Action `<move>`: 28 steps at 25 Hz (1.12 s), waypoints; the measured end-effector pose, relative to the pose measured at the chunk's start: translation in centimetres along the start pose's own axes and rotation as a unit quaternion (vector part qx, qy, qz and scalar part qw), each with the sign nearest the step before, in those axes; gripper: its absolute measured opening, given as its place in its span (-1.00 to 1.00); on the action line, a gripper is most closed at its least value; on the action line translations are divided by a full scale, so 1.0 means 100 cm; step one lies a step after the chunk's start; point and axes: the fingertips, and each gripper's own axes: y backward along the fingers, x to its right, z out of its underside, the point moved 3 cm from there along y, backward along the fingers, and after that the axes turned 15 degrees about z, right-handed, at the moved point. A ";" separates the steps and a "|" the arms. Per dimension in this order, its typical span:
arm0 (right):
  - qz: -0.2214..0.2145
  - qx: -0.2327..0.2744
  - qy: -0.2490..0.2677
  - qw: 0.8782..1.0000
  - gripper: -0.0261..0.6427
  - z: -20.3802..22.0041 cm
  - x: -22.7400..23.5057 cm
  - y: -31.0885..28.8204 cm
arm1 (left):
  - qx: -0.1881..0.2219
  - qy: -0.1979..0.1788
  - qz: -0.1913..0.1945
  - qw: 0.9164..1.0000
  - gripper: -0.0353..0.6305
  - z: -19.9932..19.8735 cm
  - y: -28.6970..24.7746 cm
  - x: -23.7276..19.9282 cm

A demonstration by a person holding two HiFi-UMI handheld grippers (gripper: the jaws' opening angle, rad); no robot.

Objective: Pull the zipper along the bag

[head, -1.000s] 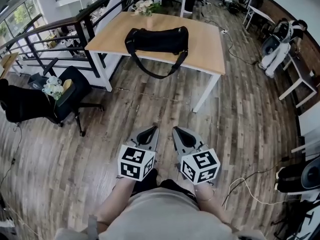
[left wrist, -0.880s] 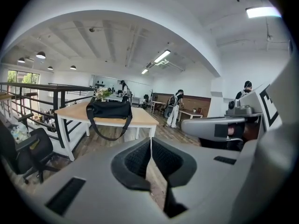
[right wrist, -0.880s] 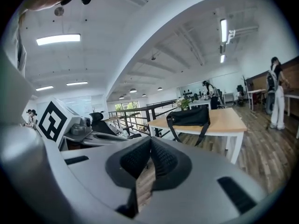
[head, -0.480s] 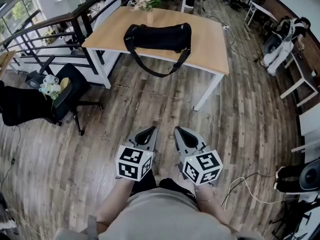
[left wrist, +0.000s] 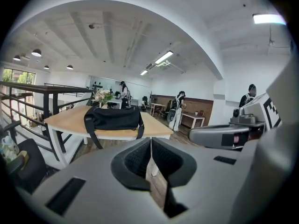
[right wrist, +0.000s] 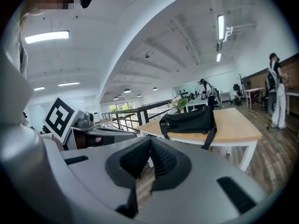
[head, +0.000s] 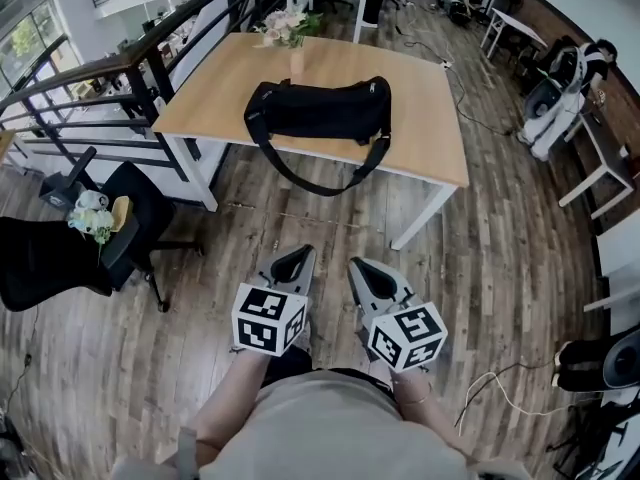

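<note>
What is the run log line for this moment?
stage: pre-contact | left gripper: shut, empty | right gripper: shut, empty | black duffel bag: on wooden table, untouched

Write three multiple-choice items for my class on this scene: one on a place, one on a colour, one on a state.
1. Where is the bag?
A. on the wooden table
B. on the floor
C. on a chair

2. What colour is the bag?
A. red
B. black
C. white

3. How do the left tongs and right tongs stand?
A. wide open
B. shut on the zipper
C. shut, holding nothing

Key:
1 A: it lies on the tabletop, its strap hanging over the edge.
2 B: body and strap are both black.
3 C: each pair's pads meet with nothing between them, far from the bag.
</note>
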 end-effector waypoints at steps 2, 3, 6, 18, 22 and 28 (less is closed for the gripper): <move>0.007 0.011 -0.006 1.000 -0.90 -0.017 0.003 -0.020 | 0.009 -0.002 0.008 1.000 -0.83 -0.015 -0.009 -0.018; 0.011 0.018 -0.009 1.000 -0.90 -0.024 0.005 -0.030 | 0.012 -0.003 0.011 1.000 -0.83 -0.021 -0.014 -0.027; 0.031 0.025 -0.017 0.999 -0.90 -0.035 0.011 -0.054 | 0.007 -0.006 0.027 1.000 -0.83 -0.030 -0.027 -0.050; 0.059 -0.005 -0.034 0.998 -0.90 -0.036 0.033 -0.112 | -0.037 0.016 0.047 0.998 -0.83 -0.020 -0.065 -0.102; 0.049 -0.003 -0.032 0.998 -0.90 -0.039 0.044 -0.140 | -0.037 0.018 0.035 0.999 -0.83 -0.024 -0.076 -0.122; 0.053 0.006 -0.032 0.998 -0.90 -0.067 0.080 -0.192 | -0.032 0.018 0.023 0.999 -0.83 -0.044 -0.116 -0.156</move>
